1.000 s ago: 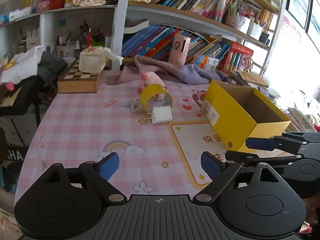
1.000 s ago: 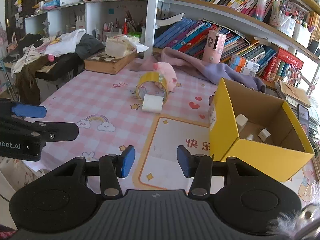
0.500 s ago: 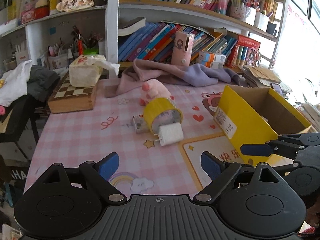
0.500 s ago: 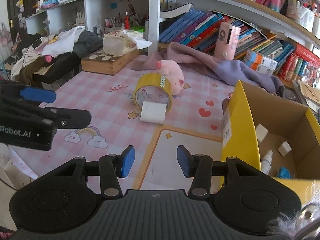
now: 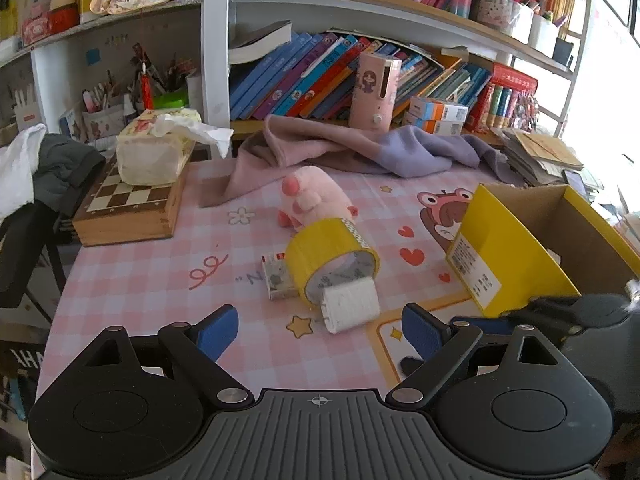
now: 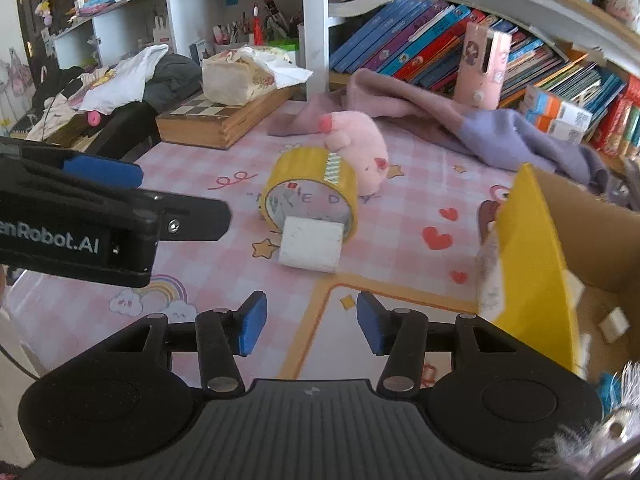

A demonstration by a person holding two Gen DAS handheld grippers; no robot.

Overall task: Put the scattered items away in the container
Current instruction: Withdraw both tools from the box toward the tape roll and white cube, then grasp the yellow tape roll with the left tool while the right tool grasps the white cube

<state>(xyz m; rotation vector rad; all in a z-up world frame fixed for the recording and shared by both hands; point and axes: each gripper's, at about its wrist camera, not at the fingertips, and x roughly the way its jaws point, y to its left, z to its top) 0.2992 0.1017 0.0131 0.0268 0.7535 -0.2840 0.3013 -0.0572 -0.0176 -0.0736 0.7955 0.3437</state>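
A yellow tape roll (image 5: 328, 256) lies on its side on the pink checked tablecloth. A white charger block (image 5: 350, 308) touches its front, a small printed box (image 5: 276, 280) sits at its left, and a pink plush toy (image 5: 312, 200) lies behind it. The yellow cardboard box (image 5: 520, 248) stands open to the right. My left gripper (image 5: 320, 332) is open and empty, just short of the charger. My right gripper (image 6: 311, 328) holds nothing and its jaws are opening. It faces the charger (image 6: 312, 248) and tape roll (image 6: 312, 192), with the box (image 6: 532, 264) on its right holding small white pieces (image 6: 616, 320).
A wooden chessboard case (image 5: 132, 208) with a tissue pack (image 5: 154, 152) on top sits at the back left. A purple cloth (image 5: 360, 152) lies along the back under bookshelves. The left gripper's body (image 6: 100, 216) fills the left of the right wrist view.
Both grippers have moved forward over the table, so the tape roll, charger and plush now look closer and larger. The right jaws stand slightly wider.
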